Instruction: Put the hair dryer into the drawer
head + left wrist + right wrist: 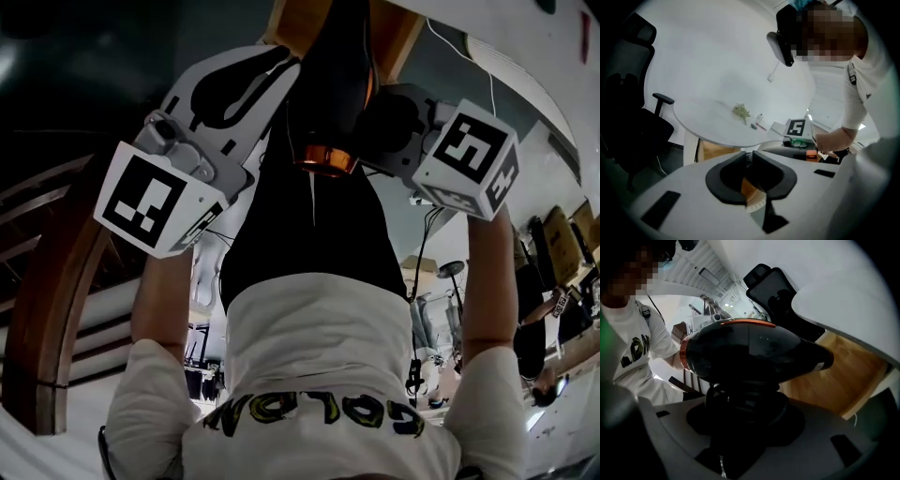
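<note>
By a white table [843, 282], right gripper [743, 399] jaws clamp hair dryer [750, 350].

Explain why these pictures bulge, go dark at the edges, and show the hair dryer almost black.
Head view: wide lens curves the edges; hair dryer dark, only its orange ring glints. Left gripper view: black rim around, white table washed out. Right gripper view: hair dryer fills the frame, sheen on top, shadow beneath.

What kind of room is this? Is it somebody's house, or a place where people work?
Probably an office or a workroom, not a home. A black swivel office chair with armrests stands next to a big round white table, and the walls around them are plain and white.
</note>
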The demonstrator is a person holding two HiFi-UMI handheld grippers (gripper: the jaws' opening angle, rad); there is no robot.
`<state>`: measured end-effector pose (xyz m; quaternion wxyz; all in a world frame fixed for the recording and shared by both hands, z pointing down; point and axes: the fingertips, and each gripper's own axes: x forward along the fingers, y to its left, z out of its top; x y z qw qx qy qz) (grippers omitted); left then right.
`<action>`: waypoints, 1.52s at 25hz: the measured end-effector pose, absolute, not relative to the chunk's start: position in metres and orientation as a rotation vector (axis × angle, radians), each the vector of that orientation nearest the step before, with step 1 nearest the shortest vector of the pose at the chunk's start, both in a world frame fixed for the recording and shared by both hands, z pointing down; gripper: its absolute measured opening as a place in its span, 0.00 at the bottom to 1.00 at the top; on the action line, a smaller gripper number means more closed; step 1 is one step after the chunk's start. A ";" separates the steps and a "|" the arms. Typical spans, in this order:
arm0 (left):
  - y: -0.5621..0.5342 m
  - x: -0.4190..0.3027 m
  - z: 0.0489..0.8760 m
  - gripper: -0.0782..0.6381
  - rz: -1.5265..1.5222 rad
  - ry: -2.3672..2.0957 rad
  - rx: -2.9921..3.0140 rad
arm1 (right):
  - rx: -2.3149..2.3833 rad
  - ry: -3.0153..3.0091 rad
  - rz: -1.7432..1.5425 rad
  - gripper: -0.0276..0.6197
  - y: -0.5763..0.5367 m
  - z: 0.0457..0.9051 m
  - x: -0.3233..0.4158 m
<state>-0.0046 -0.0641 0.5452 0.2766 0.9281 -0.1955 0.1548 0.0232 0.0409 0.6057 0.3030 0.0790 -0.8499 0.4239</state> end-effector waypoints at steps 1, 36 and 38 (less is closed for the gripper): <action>-0.066 -0.001 0.549 0.19 0.437 -0.516 2.494 | 0.217 -2.245 1.128 0.42 0.036 0.610 0.028; -0.118 0.063 0.640 0.13 0.938 -0.315 2.533 | 0.458 -1.823 0.600 0.42 -0.062 0.715 0.119; -0.121 0.066 0.645 0.13 0.946 -0.302 2.534 | 0.469 -1.790 0.579 0.42 -0.068 0.725 0.120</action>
